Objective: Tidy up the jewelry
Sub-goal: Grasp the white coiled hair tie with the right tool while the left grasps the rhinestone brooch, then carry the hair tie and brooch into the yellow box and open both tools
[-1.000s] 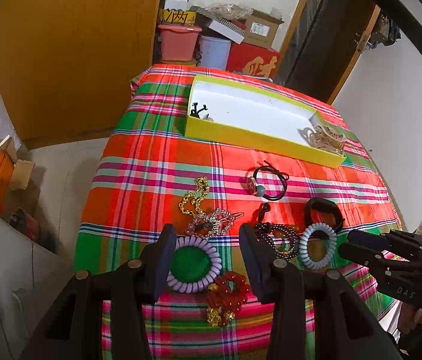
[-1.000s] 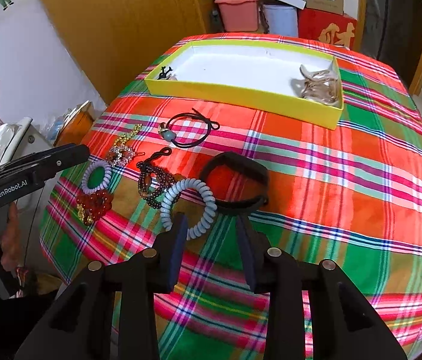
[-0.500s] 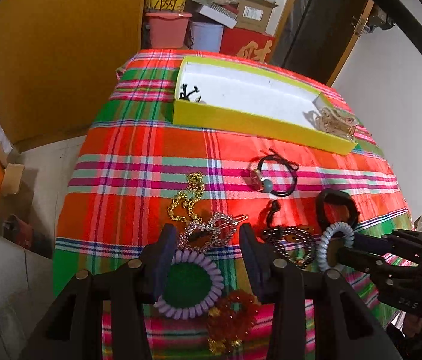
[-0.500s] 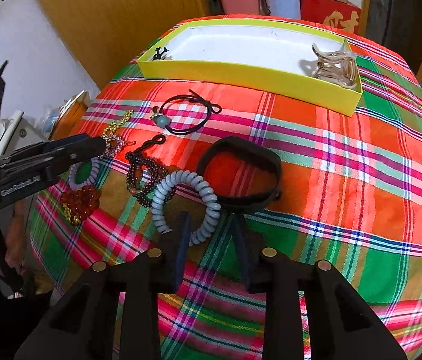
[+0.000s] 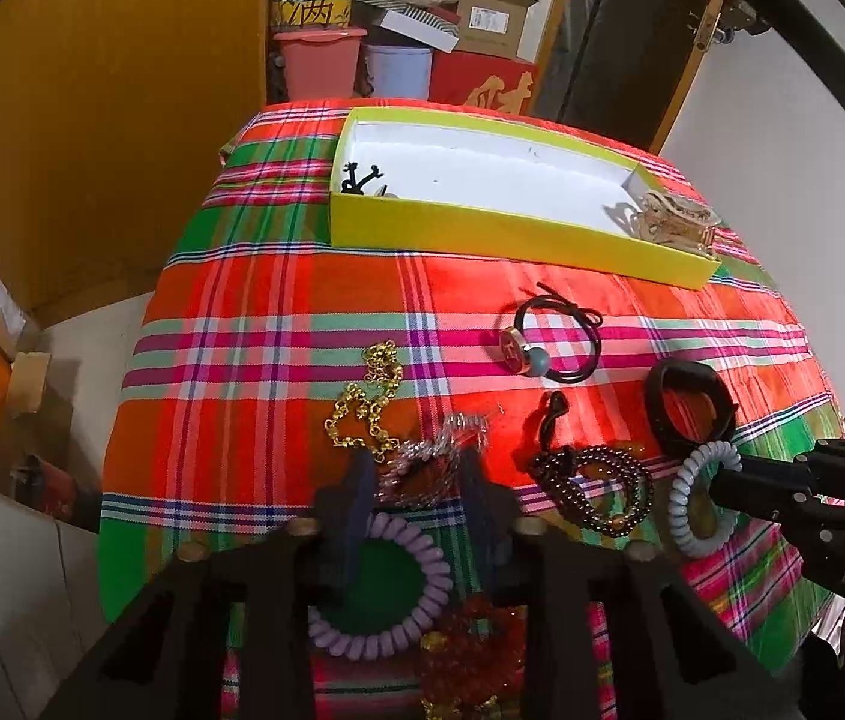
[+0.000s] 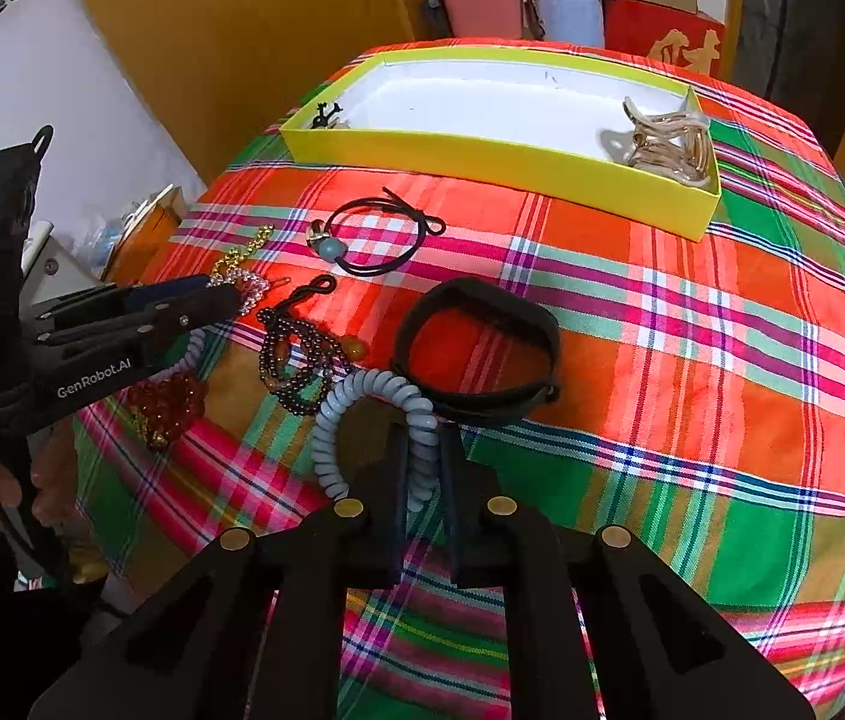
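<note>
My left gripper [image 5: 416,480] has its jaws closing on a rhinestone hair clip [image 5: 428,462] on the plaid cloth, the pads touching both its sides. From the right wrist view its tips [image 6: 233,300] meet that clip [image 6: 248,285]. My right gripper [image 6: 425,468] is shut on the near coil of a pale blue spiral hair tie [image 6: 332,414], which lies flat. The left wrist view shows the same grip [image 5: 716,483] on the tie [image 5: 680,516]. A yellow tray [image 5: 512,234] at the far side holds a clear claw clip [image 5: 674,219] and a small black clip [image 5: 362,177].
Near the grippers lie a lilac spiral tie [image 5: 386,624], red beads [image 5: 470,654], a gold chain [image 5: 362,414], a dark bead bracelet [image 5: 596,486], a black band [image 5: 686,414] and a black charm hair tie [image 5: 554,336]. Boxes and buckets stand behind the table.
My left gripper moved forward and down past the lilac tie, and its jaws narrowed around the rhinestone clip. The right jaws closed onto the pale blue tie.
</note>
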{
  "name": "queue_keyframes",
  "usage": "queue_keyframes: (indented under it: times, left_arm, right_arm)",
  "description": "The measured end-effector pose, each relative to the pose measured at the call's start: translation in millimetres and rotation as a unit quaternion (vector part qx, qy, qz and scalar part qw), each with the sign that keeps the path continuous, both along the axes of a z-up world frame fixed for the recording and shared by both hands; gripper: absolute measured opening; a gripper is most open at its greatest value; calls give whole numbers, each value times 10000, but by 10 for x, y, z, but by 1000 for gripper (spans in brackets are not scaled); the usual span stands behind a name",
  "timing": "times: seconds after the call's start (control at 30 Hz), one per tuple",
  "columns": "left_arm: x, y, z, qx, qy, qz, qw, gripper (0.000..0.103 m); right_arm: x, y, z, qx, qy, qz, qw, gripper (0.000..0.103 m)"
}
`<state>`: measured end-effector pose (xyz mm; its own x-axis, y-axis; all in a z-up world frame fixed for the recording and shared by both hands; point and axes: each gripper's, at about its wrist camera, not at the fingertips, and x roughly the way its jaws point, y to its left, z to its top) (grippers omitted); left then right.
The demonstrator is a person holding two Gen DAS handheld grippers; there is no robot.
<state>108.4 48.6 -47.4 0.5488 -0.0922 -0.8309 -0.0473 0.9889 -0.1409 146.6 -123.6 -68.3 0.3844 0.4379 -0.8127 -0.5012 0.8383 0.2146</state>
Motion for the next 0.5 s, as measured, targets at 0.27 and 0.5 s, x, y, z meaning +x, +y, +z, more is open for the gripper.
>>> queue_keyframes:
  times: [0.27, 0.5]
  left_arm:
    - [-53, -7, 68, -59, -96, -9, 9999, 5]
    - [-144, -36, 247, -104, -326, -49, 9994, 5]
  right_arm:
    - [-72, -75, 76, 40, -87, -50, 9999, 10]
    - [-141, -137, 177, 101, -201, -97, 9997, 10]
